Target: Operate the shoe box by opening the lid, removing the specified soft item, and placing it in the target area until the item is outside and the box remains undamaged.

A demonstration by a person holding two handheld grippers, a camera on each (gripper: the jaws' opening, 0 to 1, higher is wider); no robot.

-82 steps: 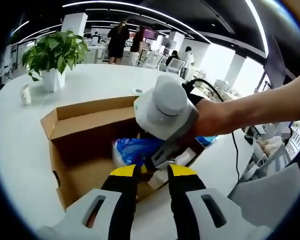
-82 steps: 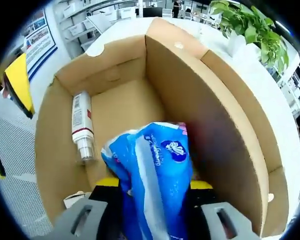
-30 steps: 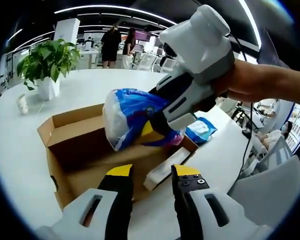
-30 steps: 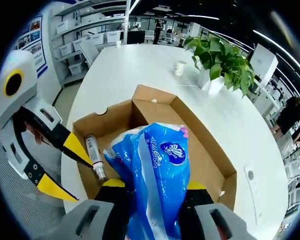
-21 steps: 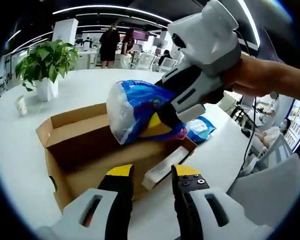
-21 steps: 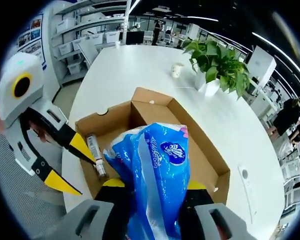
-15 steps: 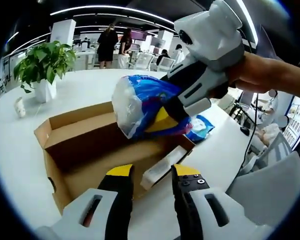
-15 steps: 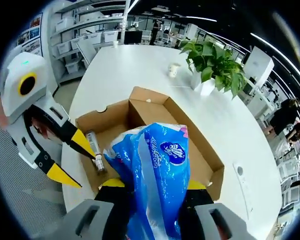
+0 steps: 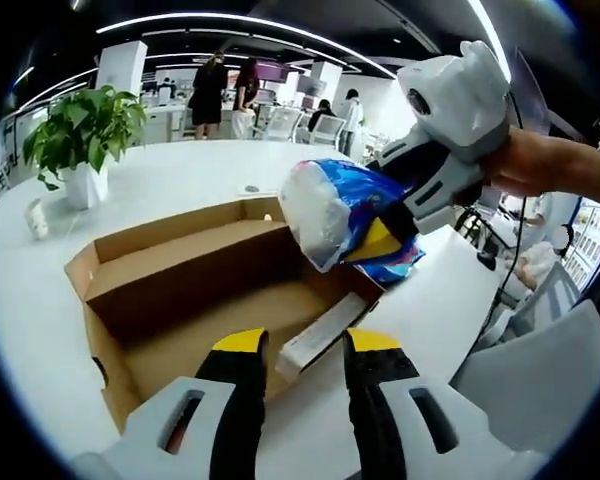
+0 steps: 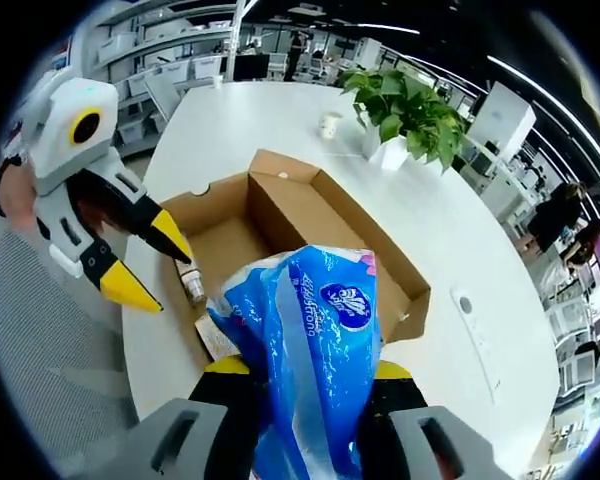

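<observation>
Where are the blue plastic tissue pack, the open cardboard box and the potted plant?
Blue plastic tissue pack (image 10: 315, 330), right gripper view, printed front.
Open brown cardboard box (image 9: 185, 262), left gripper view, inner wall.
Green potted plant (image 10: 405, 105), right gripper view, leaves.

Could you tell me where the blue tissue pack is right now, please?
The blue tissue pack is clamped in the right gripper, held in the air above the far right end of the open cardboard box in the left gripper view.
</observation>
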